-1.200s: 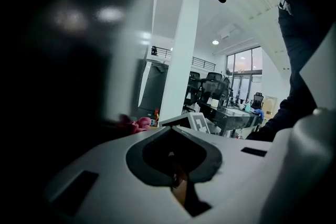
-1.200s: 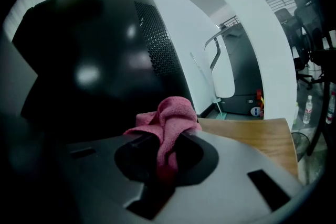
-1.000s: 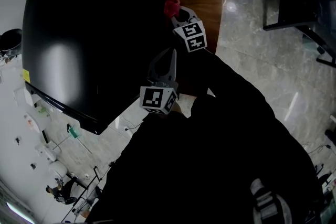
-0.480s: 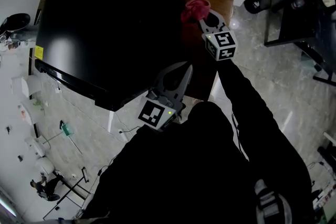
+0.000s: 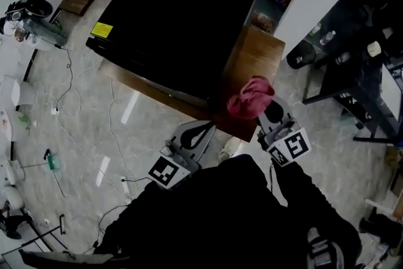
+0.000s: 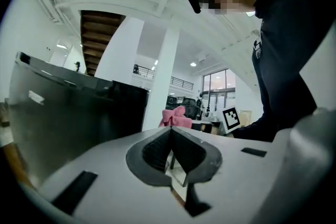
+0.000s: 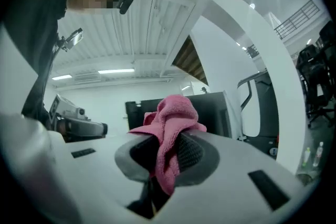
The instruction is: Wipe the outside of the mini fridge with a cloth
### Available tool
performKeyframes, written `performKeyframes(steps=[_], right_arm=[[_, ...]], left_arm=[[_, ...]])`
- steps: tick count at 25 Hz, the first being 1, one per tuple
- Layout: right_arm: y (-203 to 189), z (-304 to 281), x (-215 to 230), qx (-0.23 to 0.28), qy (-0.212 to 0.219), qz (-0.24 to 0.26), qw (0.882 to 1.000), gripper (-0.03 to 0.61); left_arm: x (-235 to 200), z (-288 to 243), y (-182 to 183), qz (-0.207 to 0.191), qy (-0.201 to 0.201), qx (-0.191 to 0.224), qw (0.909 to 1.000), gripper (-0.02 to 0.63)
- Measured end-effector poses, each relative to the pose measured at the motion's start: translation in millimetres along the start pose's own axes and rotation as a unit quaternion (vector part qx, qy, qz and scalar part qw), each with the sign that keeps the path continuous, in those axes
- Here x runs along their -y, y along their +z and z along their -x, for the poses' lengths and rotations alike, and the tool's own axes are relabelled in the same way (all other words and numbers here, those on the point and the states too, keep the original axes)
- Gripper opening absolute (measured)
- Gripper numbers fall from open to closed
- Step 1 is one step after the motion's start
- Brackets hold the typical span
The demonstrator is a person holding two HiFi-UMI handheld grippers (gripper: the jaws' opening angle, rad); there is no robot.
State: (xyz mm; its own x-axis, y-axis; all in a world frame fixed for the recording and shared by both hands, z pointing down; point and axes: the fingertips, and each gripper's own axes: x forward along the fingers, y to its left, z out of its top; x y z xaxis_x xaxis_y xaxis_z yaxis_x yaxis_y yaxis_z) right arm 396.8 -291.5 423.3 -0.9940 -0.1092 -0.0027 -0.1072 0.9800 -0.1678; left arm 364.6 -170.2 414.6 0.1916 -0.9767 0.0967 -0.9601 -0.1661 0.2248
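1. Right gripper [image 7: 167, 153]: clamped firmly on the pink cloth [image 7: 170, 115], gripping it mid-fold, with a bunched wad above the jaws and a short tail below.
2. Left gripper [image 6: 170, 150]: jaws together, holding nothing; held low beside the right one and clear of any surface.
3. Mini fridge [image 5: 176, 22]: ahead and to the left, black, glossy on top, seated on a wooden stand [image 5: 255, 57]. Cloth poised over the stand's near corner, just beside the fridge's right wall and seemingly not yet touching it.
4. To wipe well, in all likelihood: lead with the soft wad rather than the hard jaw tips, press it flat to the side wall, and draw long overlapping strokes top to bottom. Keep the grip as tight as now so the wad does not slip out under drag.
5. Worth using the idle left gripper to steady the fridge if it shifts on the stand.
6. Farther out: a yellow label [image 5: 101, 29] at the fridge's far left corner, best wiped gently; loose cables [image 5: 69, 82] across the floor at left, a trip hazard; a black rack [image 5: 352, 72] close on the right, cramping the elbow room on that side.
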Motion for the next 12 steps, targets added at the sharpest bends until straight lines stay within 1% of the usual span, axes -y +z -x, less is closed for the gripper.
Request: performKeyframes(steps=[3,5,7,10,12], right_arm=[[-4,-12,-90,-0.004,0.051,-0.010,0.999,0.051],[-12,-23,-140,-0.014,0.084,-0.029,0.996,0.052],[-14,-31,-183,-0.018,0.115,-0.050,0.992,0.054],[-6,-46,-245,-0.016,0.151,-0.043,0.988,0.054],[-7,-64,-289,-0.018,0.169,-0.032,0.985,0.054]], left_arm=[[-18,68,5,-0.001,0.039,0.013,0.9991,0.005],[-26,108,14,-0.020,0.053,0.042,0.9975,0.005],[-30,147,19,-0.026,0.072,0.059,0.9953,0.005],[-34,207,22,-0.014,0.113,0.062,0.9916,0.005],[-44,251,21,-0.015,0.131,0.066,0.9891,0.005]])
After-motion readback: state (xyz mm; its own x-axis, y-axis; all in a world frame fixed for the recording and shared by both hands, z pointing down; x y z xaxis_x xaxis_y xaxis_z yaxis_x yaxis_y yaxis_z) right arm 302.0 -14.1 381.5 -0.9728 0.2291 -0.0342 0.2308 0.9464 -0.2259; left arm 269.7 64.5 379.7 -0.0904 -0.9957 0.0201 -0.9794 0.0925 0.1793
